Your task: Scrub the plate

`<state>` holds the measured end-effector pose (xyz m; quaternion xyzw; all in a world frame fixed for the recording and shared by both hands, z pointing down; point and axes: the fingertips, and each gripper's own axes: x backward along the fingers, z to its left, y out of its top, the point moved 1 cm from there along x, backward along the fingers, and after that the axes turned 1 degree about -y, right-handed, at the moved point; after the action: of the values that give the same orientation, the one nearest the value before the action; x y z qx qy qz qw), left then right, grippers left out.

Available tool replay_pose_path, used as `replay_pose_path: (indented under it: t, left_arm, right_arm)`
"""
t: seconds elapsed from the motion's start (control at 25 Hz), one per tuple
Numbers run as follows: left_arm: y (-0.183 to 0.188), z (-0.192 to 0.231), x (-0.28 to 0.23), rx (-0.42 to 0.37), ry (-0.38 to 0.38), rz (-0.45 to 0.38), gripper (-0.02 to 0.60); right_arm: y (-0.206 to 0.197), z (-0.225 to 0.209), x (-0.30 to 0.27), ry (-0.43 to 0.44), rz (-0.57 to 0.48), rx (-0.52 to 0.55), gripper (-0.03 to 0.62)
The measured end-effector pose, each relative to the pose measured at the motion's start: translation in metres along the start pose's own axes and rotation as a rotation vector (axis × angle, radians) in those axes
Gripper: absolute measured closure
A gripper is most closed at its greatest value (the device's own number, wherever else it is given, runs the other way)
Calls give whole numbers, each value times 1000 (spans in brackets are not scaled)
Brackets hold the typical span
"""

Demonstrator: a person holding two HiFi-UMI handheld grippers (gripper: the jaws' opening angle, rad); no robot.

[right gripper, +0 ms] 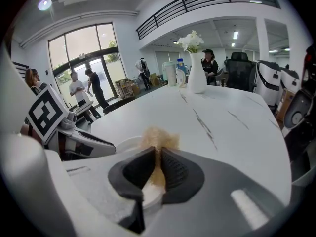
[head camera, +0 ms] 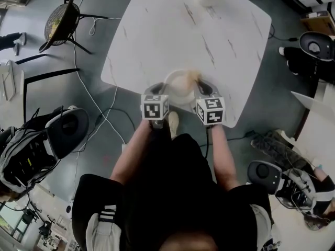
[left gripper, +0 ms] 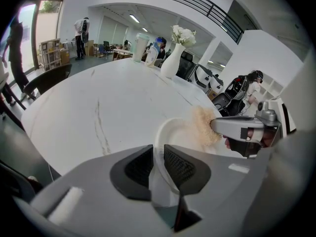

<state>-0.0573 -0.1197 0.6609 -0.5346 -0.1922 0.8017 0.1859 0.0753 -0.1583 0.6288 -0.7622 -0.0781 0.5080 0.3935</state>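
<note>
Scrubber [right gripper: 160,138] sits clamped in your right gripper [right gripper: 157,154], against the plate [left gripper: 174,130]. Your left gripper [left gripper: 158,157] pinches its rim; press firm, sweep centre.

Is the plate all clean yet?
Done: the left claw grips the rim of the plate, and the right claw pinches the tan scrubber. In hand: the scrubber sits against the plate, so scrubbing looks under way. Left: finishing the scrub. No dirt shows, so I cannot tell how much remains.
</note>
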Motion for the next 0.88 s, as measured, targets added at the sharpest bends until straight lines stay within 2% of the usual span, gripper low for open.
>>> replay_pose_path:
  t: [0.16, 0.36, 0.6, 0.88]
  left_arm:
    - [-1, -2, 0, 4, -7, -8, 505]
    - [-3, 2, 1, 14, -15, -33, 509]
    - [-1, 4, 1, 19, -21, -44, 509]
    - [-2, 7, 1, 22, -15, -50, 512]
  right_arm:
    - [1, 1, 2, 5, -4, 2, 556]
    - [18, 15, 13, 34, -55, -22, 556]
    - [44, 36, 26, 58, -111, 33, 556]
    - [37, 70, 7, 136, -79, 49, 556]
